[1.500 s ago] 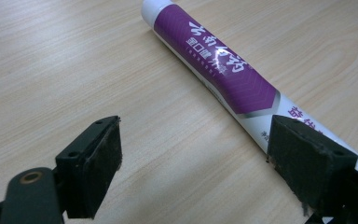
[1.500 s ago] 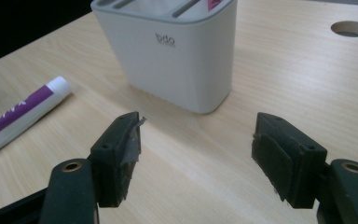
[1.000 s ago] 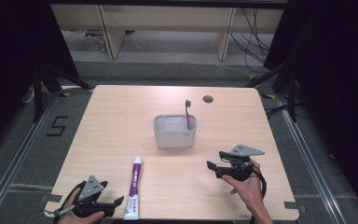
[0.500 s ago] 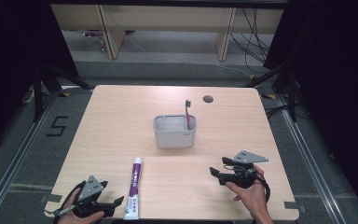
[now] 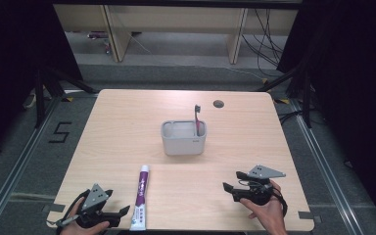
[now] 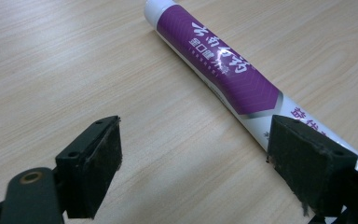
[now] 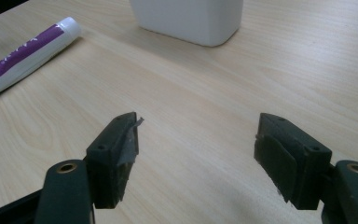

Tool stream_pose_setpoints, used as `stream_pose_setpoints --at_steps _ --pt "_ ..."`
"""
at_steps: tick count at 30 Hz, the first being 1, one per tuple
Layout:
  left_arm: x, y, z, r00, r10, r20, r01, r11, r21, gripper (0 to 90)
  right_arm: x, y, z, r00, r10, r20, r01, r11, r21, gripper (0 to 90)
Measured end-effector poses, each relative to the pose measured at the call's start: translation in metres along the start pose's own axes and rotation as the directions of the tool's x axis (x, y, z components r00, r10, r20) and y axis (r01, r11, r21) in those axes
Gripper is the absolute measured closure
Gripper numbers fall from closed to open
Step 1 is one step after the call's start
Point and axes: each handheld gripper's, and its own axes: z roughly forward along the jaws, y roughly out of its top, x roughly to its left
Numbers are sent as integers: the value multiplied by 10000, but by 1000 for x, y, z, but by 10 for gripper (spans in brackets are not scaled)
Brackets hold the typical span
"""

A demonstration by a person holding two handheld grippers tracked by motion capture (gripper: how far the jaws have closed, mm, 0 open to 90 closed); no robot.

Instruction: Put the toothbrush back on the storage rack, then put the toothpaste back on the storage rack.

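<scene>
A recording booth in a lab, set up as a test station.

The pale wood-grain worktop (image 5: 127, 142) has rounded corners and a round cable hole (image 5: 219, 104) near its far edge, and it stands on grey carpet tiles between metal floor rails (image 5: 17, 169) that run along its left and right sides. A taped figure "5" (image 5: 60, 132) marks the floor at the left. Black curtains (image 5: 10, 73) close off both sides, with dark stand legs (image 5: 46, 90) in front of them. Beyond the far edge, loose cables (image 5: 267, 44) hang and trail behind the legs of light wooden furniture (image 5: 112, 29). The few household items laid out look like staged props.
</scene>
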Motion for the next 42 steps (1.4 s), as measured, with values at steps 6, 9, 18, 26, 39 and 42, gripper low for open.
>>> stream_pose_setpoints --at_steps 6,9,18,26,39,42 --pt "-1 1 2 10000 -23 80 24 9999 -101 173 3 -7 -7 9999 44 95 -47 9996 279 309" --pt "-1 2 1 10000 9 77 -9 10000 25 173 0 -9 -9 9996 -253 146 249 9993 271 309" --pt "0 1 2 10000 -92 11 92 9999 77 173 -1 -20 -17 9997 -152 199 141 9984 541 281" --pt "0 1 2 10000 -95 24 94 9999 93 173 -1 -27 -23 9994 -155 294 135 9974 702 208" --pt "0 1 3 9999 -79 110 80 9999 -147 173 0 -36 -29 9997 -201 127 191 9967 786 161" --pt "0 2 2 10000 -37 83 36 10000 61 173 2 -37 -31 9998 10 201 -26 9970 771 163"
